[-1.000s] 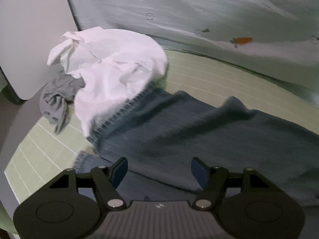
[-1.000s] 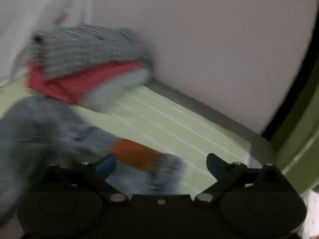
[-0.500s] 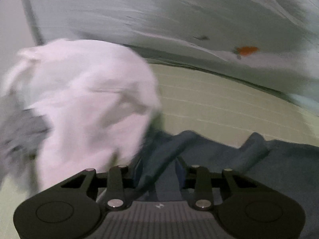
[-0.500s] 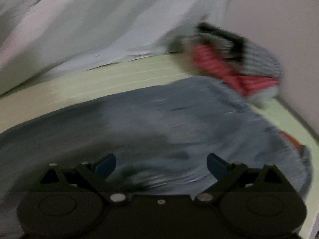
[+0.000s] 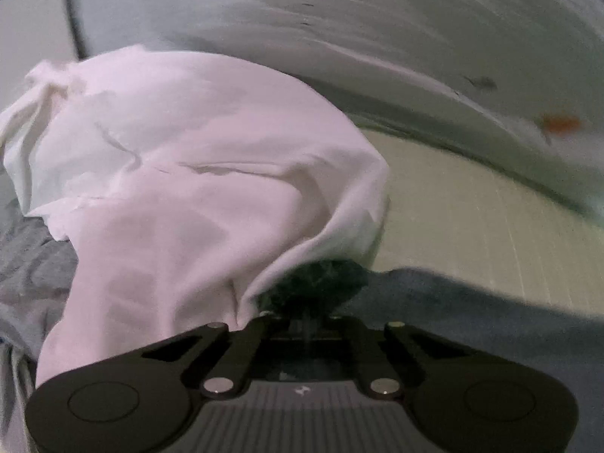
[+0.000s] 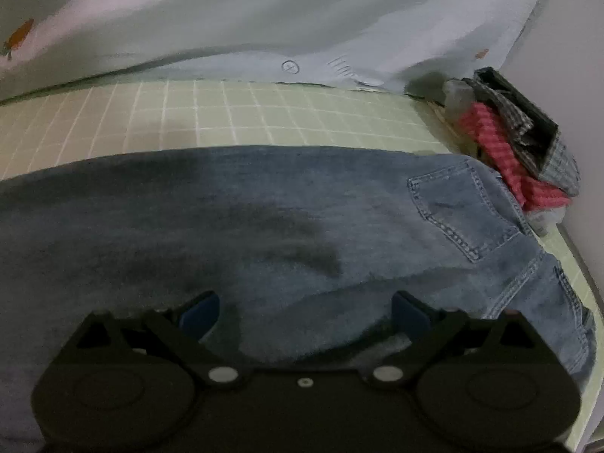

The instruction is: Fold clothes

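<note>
Blue jeans (image 6: 264, 226) lie spread across the green grid mat (image 6: 264, 109), back pocket toward the right. My right gripper (image 6: 304, 311) is open just above the jeans' near edge, with nothing between its blue pads. In the left wrist view my left gripper (image 5: 302, 307) is shut on a dark bunch of the jeans (image 5: 472, 324), raised off the mat. The fingertips are hidden in the cloth. A crumpled white garment (image 5: 181, 188) lies right in front of it, draped against the gripper's left side.
A grey garment (image 5: 30, 264) lies left of the white one. A folded stack of red and checked clothes (image 6: 517, 154) sits at the mat's far right corner by the wall. A pale sheet with orange prints (image 6: 264, 19) hangs behind the mat.
My left gripper closed on the jeans' end and moved forward to the white garment. My right gripper swung left from the folded stack to above the jeans and stayed open.
</note>
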Tool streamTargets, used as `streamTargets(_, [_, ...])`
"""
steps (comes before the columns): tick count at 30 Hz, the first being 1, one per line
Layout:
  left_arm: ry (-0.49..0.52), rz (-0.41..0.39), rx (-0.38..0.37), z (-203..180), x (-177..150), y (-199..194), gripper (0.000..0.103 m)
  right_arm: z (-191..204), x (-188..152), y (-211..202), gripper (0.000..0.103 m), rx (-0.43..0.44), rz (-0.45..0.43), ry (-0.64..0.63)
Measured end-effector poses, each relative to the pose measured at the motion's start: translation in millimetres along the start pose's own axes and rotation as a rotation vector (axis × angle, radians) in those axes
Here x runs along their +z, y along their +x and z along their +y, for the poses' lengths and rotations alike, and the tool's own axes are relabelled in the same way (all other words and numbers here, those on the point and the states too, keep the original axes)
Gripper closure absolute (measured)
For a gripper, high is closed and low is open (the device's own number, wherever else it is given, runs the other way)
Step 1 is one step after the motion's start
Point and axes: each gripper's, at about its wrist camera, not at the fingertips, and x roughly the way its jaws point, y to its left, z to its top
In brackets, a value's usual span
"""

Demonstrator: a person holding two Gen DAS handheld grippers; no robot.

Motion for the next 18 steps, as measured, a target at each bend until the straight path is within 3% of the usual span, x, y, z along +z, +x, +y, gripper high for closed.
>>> streamTargets(2, [-0.080, -0.005, -0.026, 17.9, 9.9, 7.9, 0.098, 5.5, 3.8, -1.4, 0.004, 0.005, -0.002, -0.010])
streamTargets(6, [-0.057, 0.001, -0.016, 15.2, 17.6, 11.1, 0.099, 17.9, 7.1, -8.6, 0.004, 0.023, -0.025, -0.048])
streamTargets(9, [-0.132, 0.018, -0.049, 25.2, 10.7, -2.7, 0.099, 21.9, 8.8, -10.3, 0.004, 0.041, -0.033, -0.050])
streamTargets(11, [-0.211, 0.029, -0.083, 33.8, 3.7, -18.1, 0.089, 23.4, 9.0, -12.0, 0.004, 0.058, -0.037, -0.049])
streamTargets(13, [-0.216, 0.024, -0.095, 34.4, -5.9, -36.5, 0.082, 25.2, 7.3, -14.6, 0.004, 0.068, -0.043, -0.060])
streamTargets(16, [-0.141, 0.025, -0.067, 29.5, -22.6, -59.5, 0.075, 26.0, 2.2, -13.4, 0.004, 0.096, -0.028, -0.051])
streamTargets(18, [-0.098, 0.036, -0.053, 27.6, -34.0, -68.1, 0.075, 26.0, -1.7, -10.7, 0.004, 0.118, -0.006, -0.031])
